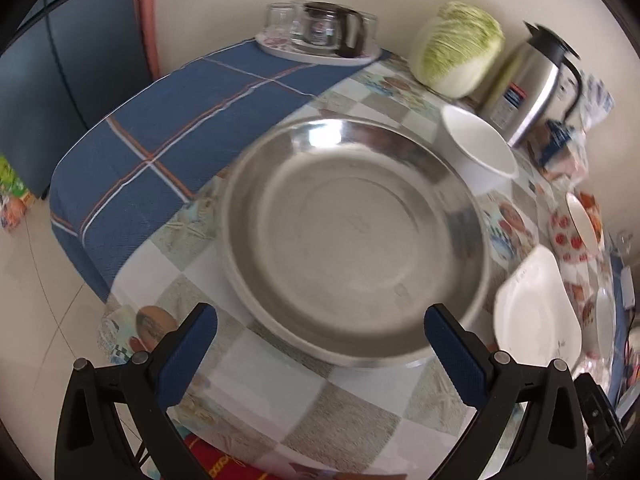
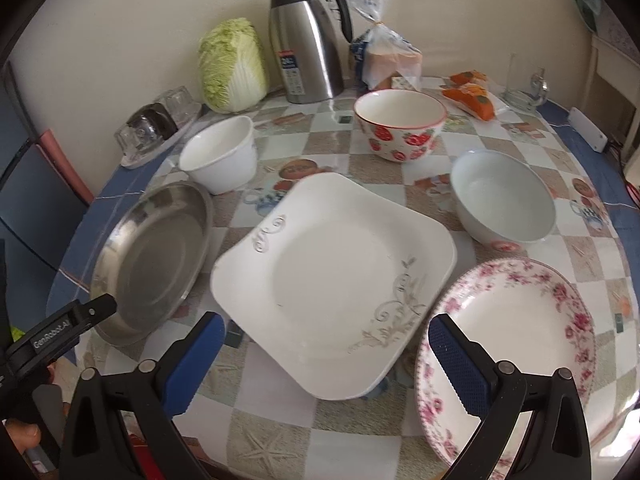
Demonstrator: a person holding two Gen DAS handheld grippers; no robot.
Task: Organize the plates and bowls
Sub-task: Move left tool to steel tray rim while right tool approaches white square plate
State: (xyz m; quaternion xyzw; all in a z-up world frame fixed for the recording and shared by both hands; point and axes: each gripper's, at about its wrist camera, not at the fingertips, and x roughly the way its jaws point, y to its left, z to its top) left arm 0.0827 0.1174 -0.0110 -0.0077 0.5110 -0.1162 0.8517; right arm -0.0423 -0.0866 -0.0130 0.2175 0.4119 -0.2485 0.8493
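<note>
A round steel plate [image 1: 352,236] lies on the table in front of my open, empty left gripper [image 1: 320,344]; it also shows at the left of the right wrist view [image 2: 152,256]. My right gripper [image 2: 326,364] is open and empty over the near edge of a square white plate [image 2: 332,276]. A pink-flowered plate [image 2: 516,340] lies to its right. Behind stand a white bowl [image 2: 220,152], a strawberry bowl [image 2: 400,124] and a pale bowl [image 2: 504,200]. The left gripper's body [image 2: 60,332] shows at the left edge.
Against the wall stand a cabbage [image 2: 232,64], a steel thermos jug [image 2: 308,40], a bread bag [image 2: 384,56], orange packets [image 2: 472,92] and a tray of glasses [image 1: 320,28]. The round table [image 1: 256,372] drops off at the near and left edges.
</note>
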